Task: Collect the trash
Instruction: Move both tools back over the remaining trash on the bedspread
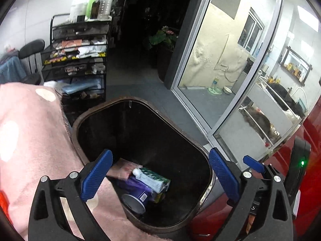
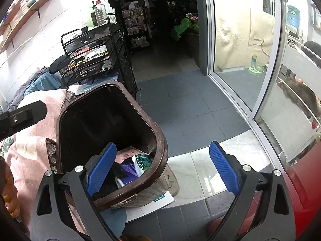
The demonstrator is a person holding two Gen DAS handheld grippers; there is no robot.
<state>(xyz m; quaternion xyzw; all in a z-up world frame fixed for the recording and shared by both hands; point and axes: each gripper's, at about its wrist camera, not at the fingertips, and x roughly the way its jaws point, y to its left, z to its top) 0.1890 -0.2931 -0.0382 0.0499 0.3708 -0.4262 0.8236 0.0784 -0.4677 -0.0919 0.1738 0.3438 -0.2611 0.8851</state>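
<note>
A dark brown trash bin (image 1: 202, 156) stands open below me, also in the right wrist view (image 2: 160, 140). Inside lie a purple cup (image 1: 136, 196), a green-and-white packet (image 1: 154, 177) and a pink wrapper (image 1: 122, 168); the same trash shows in the right wrist view (image 2: 136, 162). My left gripper (image 1: 160, 178) is open and empty, directly above the bin's mouth. My right gripper (image 2: 162, 170) is open and empty, over the bin's right rim. A blue finger (image 1: 253, 163) of the right gripper shows at the right of the left wrist view.
A pink dotted blanket (image 1: 30, 140) lies left of the bin. A black wire shelf cart (image 2: 94, 58) with bottles stands behind. A glass sliding door (image 2: 240, 60) is on the right, a red surface (image 2: 305, 180) at the lower right. Papers (image 2: 158, 200) lie under the bin.
</note>
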